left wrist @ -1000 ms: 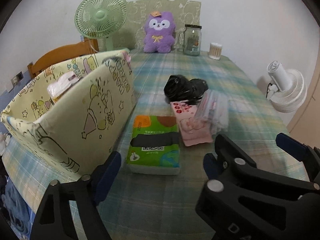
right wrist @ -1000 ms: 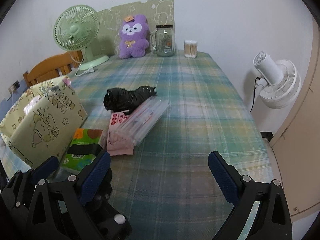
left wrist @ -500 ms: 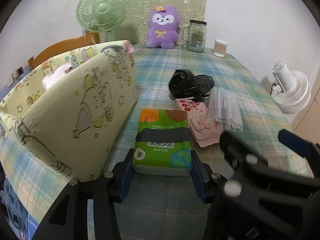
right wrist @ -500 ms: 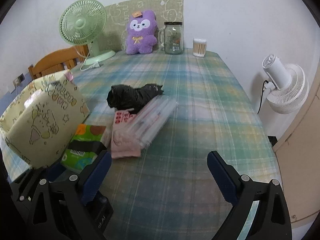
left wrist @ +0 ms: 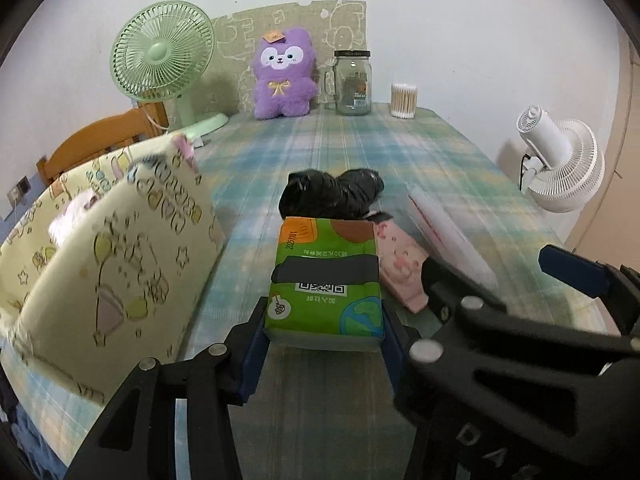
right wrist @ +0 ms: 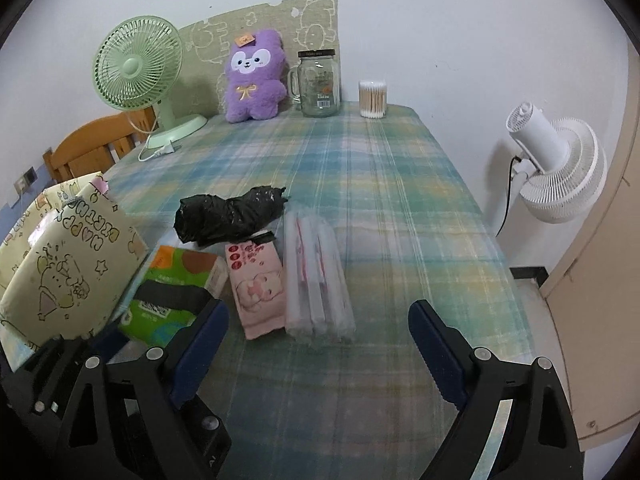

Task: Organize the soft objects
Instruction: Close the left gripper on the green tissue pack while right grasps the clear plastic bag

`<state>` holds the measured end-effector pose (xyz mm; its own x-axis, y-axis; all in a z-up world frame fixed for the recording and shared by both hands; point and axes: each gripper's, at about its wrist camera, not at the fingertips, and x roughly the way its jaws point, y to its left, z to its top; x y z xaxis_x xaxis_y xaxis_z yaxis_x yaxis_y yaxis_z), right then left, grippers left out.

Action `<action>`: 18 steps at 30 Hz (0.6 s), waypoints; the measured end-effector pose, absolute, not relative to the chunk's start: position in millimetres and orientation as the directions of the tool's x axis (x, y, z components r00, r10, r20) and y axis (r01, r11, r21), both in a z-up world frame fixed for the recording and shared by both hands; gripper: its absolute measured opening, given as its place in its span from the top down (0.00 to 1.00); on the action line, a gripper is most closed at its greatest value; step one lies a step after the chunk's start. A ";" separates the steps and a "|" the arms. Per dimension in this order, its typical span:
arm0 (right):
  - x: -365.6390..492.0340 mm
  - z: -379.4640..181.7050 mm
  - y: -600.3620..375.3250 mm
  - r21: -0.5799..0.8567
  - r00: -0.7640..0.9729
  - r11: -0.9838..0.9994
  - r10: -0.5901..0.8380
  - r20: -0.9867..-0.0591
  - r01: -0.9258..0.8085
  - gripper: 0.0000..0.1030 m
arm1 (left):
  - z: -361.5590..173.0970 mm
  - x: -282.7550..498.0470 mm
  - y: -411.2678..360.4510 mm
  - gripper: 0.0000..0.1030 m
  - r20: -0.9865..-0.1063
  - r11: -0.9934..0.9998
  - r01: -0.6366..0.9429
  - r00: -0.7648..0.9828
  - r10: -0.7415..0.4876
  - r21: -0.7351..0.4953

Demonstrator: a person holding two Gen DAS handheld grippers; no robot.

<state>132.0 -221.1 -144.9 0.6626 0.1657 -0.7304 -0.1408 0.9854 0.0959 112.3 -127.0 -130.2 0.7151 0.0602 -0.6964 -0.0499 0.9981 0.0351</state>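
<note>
A green tissue pack [left wrist: 324, 280] sits between the blue pads of my left gripper [left wrist: 324, 342], which is shut on its near end. Behind it lie a crumpled black plastic bag [left wrist: 332, 194] and a pink wipes pack [left wrist: 400, 264]. In the right wrist view the pink wipes pack [right wrist: 256, 284] and a clear pack of long tubes [right wrist: 316, 280] lie side by side just ahead of my right gripper [right wrist: 316, 316]. That gripper is open with nothing between its fingers. A yellow cartoon fabric bin [left wrist: 100, 248] stands at the left with something pale inside.
A purple plush [left wrist: 284, 76], a glass jar [left wrist: 352, 82], a cup of cotton swabs [left wrist: 404, 100] and a green fan [left wrist: 162, 54] line the table's far end. A white fan [left wrist: 560, 164] stands beyond the right edge. A wooden chair [left wrist: 104, 136] is behind the bin.
My left gripper came forward around the green tissue pack and shut on it, and the pack now moves with it. The right gripper drifted forward towards the pink pack and stayed open.
</note>
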 end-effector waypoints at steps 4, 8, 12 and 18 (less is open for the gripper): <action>141.6 -143.6 -220.6 0.095 0.663 0.984 0.171 -0.729 -0.149 0.09 | -127.5 123.6 -124.9 0.49 -0.707 0.998 -0.052 0.705 0.053 0.022; 152.8 -143.0 -220.5 0.102 0.665 0.983 0.178 -0.726 -0.151 0.15 | -125.6 133.2 -124.6 0.49 -0.710 0.998 -0.055 0.702 0.057 0.026; 165.3 -149.0 -219.9 0.112 0.648 0.983 0.181 -0.740 -0.146 0.22 | -130.6 143.0 -124.3 0.49 -0.731 0.998 -0.056 0.680 0.064 0.035; 178.6 -165.7 -218.6 0.156 0.588 0.976 0.215 -0.780 -0.151 0.46 | -135.7 147.0 -121.8 0.49 -0.755 0.999 -0.048 0.654 0.046 0.019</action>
